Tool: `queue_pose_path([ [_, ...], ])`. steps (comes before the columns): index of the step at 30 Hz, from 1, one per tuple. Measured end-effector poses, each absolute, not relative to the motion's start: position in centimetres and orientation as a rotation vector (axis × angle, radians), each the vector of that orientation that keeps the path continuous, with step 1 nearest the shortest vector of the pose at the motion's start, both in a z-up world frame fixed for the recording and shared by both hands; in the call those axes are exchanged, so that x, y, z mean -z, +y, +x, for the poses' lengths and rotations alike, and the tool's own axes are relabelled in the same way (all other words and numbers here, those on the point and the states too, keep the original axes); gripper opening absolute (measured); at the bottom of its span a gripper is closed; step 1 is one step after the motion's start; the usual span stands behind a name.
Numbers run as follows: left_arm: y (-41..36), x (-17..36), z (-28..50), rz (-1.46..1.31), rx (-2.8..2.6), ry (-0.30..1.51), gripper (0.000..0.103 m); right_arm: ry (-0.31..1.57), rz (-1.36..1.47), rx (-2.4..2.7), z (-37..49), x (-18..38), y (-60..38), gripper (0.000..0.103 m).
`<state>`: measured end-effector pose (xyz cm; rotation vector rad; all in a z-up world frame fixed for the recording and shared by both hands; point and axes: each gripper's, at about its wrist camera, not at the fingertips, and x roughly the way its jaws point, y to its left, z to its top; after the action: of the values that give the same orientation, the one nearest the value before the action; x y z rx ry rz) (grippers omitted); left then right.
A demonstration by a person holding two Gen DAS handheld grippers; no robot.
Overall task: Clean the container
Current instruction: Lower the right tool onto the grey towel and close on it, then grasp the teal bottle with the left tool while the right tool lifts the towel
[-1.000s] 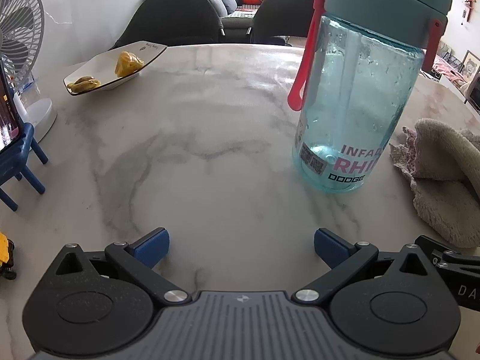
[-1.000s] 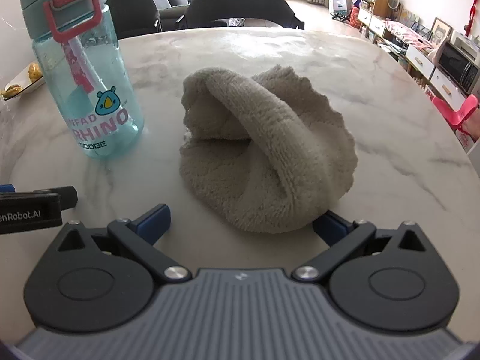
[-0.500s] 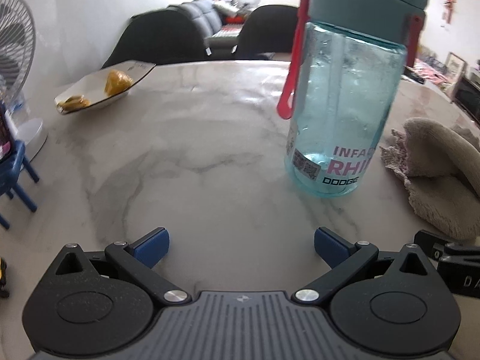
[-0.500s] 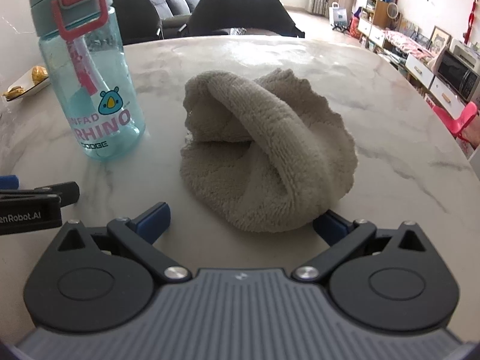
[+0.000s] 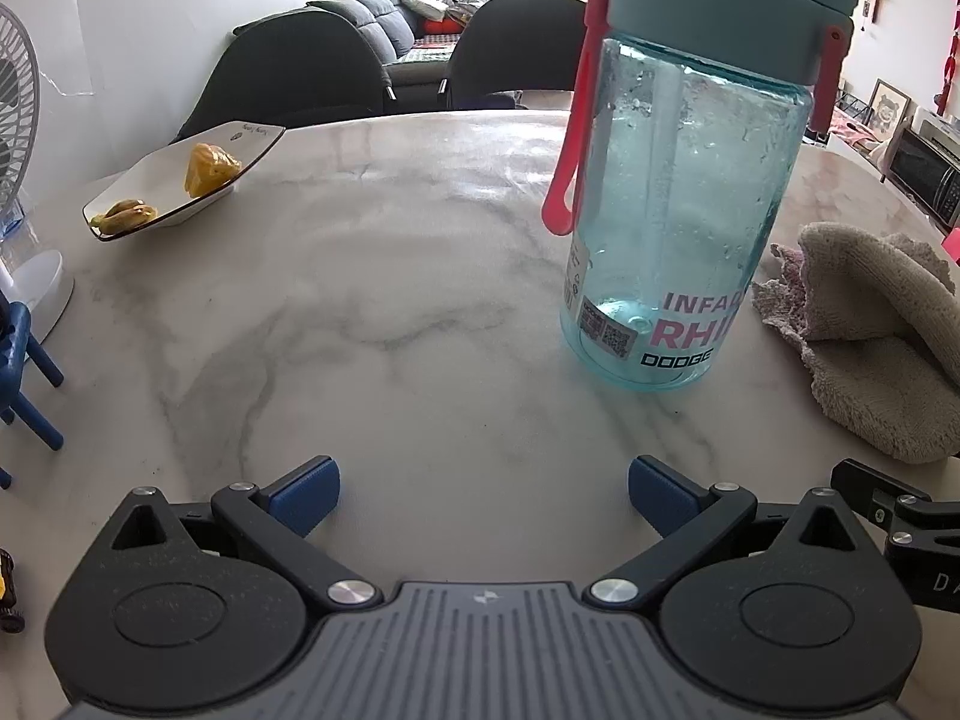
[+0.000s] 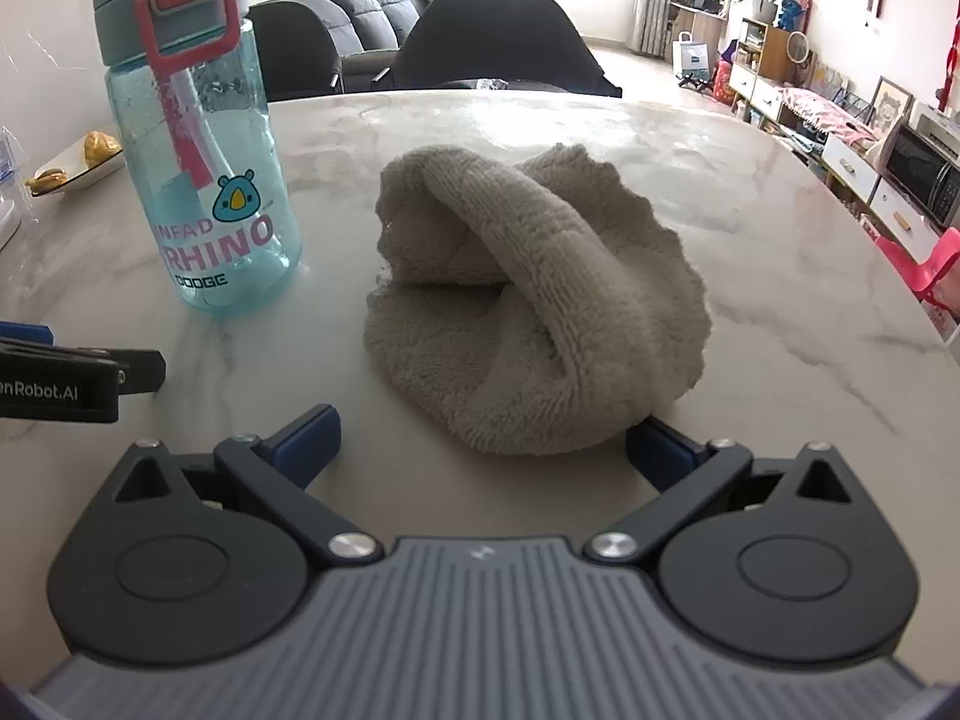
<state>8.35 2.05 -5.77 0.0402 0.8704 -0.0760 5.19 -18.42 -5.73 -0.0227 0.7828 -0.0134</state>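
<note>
Left wrist view: the left gripper [image 5: 480, 495] hangs low over the marble table [image 5: 360, 312] with its fingers spread wide and nothing between them. The bottle [image 5: 684, 192] stands upright ahead and to the right of those fingers, its long axis vertical, lid on, droplets inside the clear wall. It is well clear of both blue pads [image 5: 305, 495]. The cloth [image 5: 870, 354] lies just beside the bottle on the far right (a plate with yellow bits sits far left, out of the way).

Right wrist view: the right gripper [image 6: 483, 450] is likewise spread and empty, but the cloth [image 6: 534, 300] sits directly ahead, its near edge reaching in between the fingers and touching or hiding the right pad. The bottle [image 6: 198, 174] stands ahead-left, apart from the cloth.

So each hand is nearer its own thing: I judge the right should close on the cloth, while the left must swing right and forward to take the bottle around its upright body.
</note>
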Motion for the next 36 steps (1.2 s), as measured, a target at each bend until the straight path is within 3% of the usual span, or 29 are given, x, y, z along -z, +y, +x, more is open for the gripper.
queue_pose_path([
  [9,2.0,5.8,7.9,0.051,0.096,0.845,0.103,0.784,-0.04,0.018,5.5,5.4,-18.5,0.103],
  [13,2.4,5.8,7.9,0.06,0.13,0.806,0.102,0.651,-0.031,0.058,4.7,3.7,-19.2,0.102],
  [19,2.6,4.0,7.0,0.146,0.279,0.608,0.102,0.53,0.007,0.013,5.6,1.4,-19.9,0.09],
  [24,2.5,2.9,6.1,0.25,0.493,0.393,0.103,0.548,-0.016,-0.05,7.9,2.2,-19.1,0.073],
  [28,2.1,2.8,6.6,0.324,0.658,0.348,0.102,0.587,-0.013,-0.059,9.2,3.4,-19.1,0.065],
  [32,1.9,3.5,7.8,0.348,0.707,0.337,0.101,0.594,0.069,-0.086,9.9,4.3,-20.3,0.028],
  [36,3.0,4.1,9.6,0.268,0.775,0.358,0.088,0.592,0.199,-0.14,9.9,4.3,-21.9,0.018],
])
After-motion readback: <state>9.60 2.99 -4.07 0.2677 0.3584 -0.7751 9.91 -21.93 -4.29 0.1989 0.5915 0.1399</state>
